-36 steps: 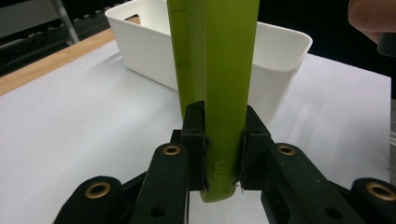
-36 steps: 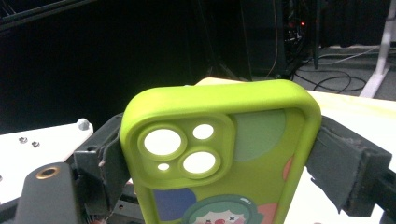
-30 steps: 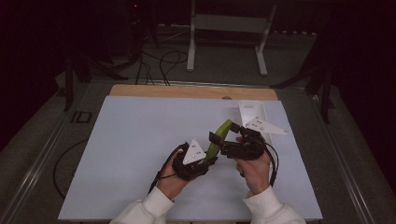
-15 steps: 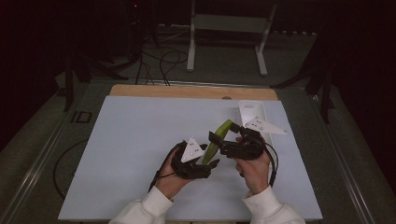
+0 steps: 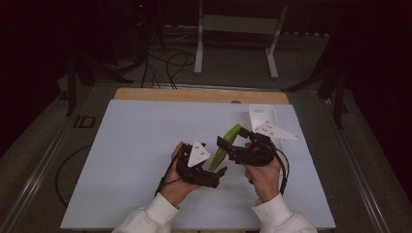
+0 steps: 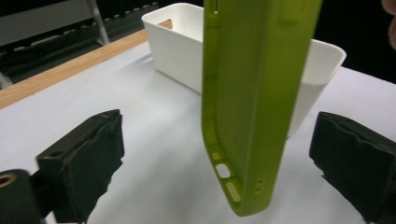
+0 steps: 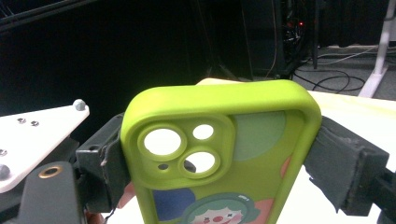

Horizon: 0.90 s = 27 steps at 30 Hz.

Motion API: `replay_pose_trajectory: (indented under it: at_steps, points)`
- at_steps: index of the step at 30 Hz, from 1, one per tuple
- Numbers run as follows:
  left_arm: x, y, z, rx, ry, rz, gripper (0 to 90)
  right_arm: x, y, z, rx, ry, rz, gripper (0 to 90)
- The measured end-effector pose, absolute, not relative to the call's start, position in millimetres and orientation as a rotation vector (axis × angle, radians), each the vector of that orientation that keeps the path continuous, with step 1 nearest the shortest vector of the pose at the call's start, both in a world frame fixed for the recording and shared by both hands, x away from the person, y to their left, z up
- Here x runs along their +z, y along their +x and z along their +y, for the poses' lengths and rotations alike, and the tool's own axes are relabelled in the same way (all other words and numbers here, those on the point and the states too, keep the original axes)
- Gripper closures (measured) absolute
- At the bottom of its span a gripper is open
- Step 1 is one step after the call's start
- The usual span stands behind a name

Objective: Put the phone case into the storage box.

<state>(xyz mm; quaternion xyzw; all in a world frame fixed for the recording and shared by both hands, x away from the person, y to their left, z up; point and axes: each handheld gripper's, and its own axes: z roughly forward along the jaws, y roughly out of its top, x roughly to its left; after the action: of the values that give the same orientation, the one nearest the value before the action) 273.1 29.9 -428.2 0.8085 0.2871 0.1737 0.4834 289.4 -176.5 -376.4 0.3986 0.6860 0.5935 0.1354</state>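
A white bin sits on the pale table, with a metal stand beyond.

Dark room, white metal stand behind table, black cables on grey floor

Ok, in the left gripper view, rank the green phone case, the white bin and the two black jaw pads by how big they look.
1. green phone case, though it hangs close to the camera, which inflates it.
2. white bin, farther back and partly hidden behind the case.
3. The two black jaw pads look about alike, so no ranking between them.
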Motion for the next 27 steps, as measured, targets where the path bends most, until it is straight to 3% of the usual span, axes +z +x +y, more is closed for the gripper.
replay_pose_trajectory:
  at_steps: [27]
  points:
    - [-424,275,64,0.480,1.945,0.759,0.9,-378,292,-176,1.724,1.181,1.958,16.1]
